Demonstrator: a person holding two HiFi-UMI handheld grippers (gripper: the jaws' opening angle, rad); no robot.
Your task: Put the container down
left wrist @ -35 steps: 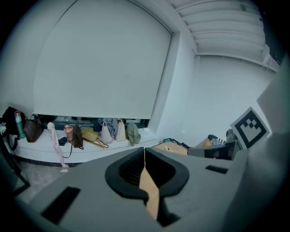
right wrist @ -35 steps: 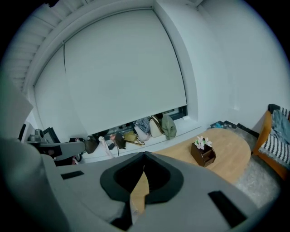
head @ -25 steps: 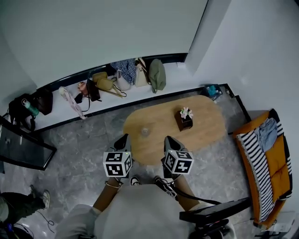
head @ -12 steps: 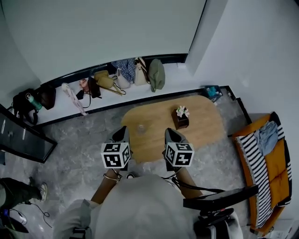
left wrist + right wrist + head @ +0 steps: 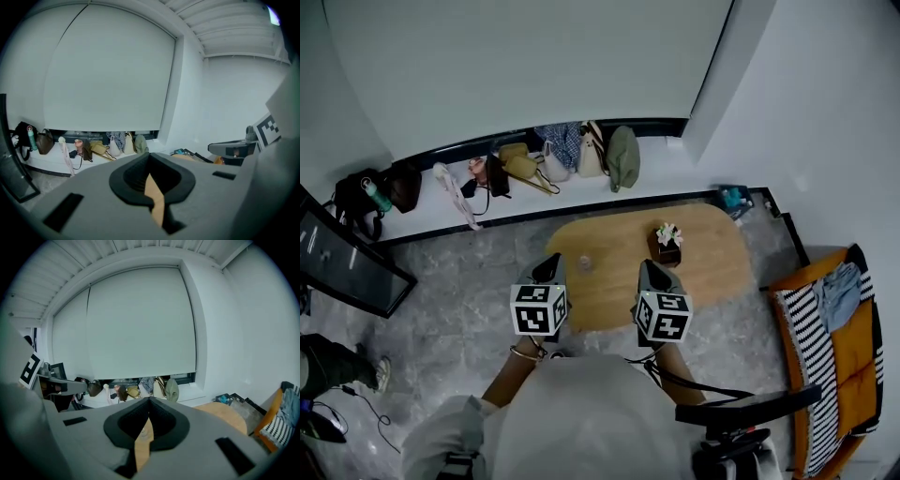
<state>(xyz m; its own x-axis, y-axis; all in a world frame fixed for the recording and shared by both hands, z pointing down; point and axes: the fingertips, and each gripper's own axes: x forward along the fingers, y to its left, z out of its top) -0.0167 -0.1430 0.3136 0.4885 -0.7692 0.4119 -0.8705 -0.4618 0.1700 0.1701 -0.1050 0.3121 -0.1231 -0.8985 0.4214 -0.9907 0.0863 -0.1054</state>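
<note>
A small clear container (image 5: 584, 263) stands upright on the oval wooden table (image 5: 703, 272), near its left end. A dark box with flowers (image 5: 667, 246) sits on the table to the right of it. My left gripper (image 5: 550, 267) hovers over the table's near left edge, just short of the container and left of it. My right gripper (image 5: 650, 271) hangs over the near edge, in front of the flower box. In the left gripper view the left gripper (image 5: 150, 157) is shut and empty. The right gripper (image 5: 149, 401) is likewise shut with nothing held.
Several bags (image 5: 572, 155) lie along the low ledge under the window. A black cabinet (image 5: 347, 272) stands at the left, an orange and striped sofa (image 5: 830, 328) at the right. A black stand (image 5: 750, 412) is by my right side. Someone's leg (image 5: 328, 366) shows at lower left.
The head view has shifted a little, so the table and ledge sit slightly farther right. Both grippers stay shut and empty in front of me; the container has not moved on the table.
</note>
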